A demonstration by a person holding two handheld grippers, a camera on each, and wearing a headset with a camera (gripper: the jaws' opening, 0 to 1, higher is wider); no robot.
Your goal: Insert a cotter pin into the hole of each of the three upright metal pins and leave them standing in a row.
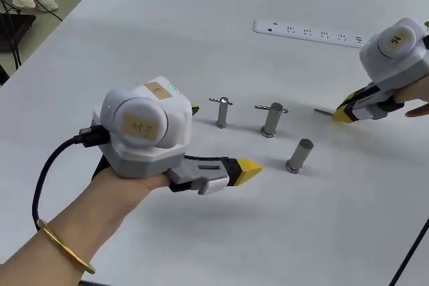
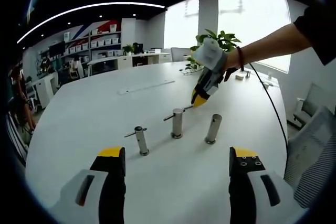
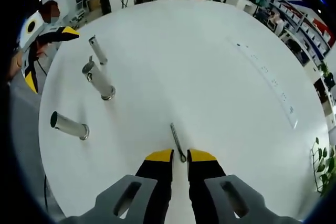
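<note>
Head view: the one bare metal pin (image 1: pixel 298 155) stands upright, right of centre. Left gripper view: the left gripper (image 2: pixel 177 153) has its jaws spread, empty. Right gripper view, bottom centre: the right gripper (image 3: pixel 180 156) pinches the cotter pin (image 3: pixel 176 137) by its looped end. It looks like light, stiff, slippery wire, likely best held there.

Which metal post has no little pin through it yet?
The front post, standing alone; the left post and middle post each hold a cotter pin.
</note>
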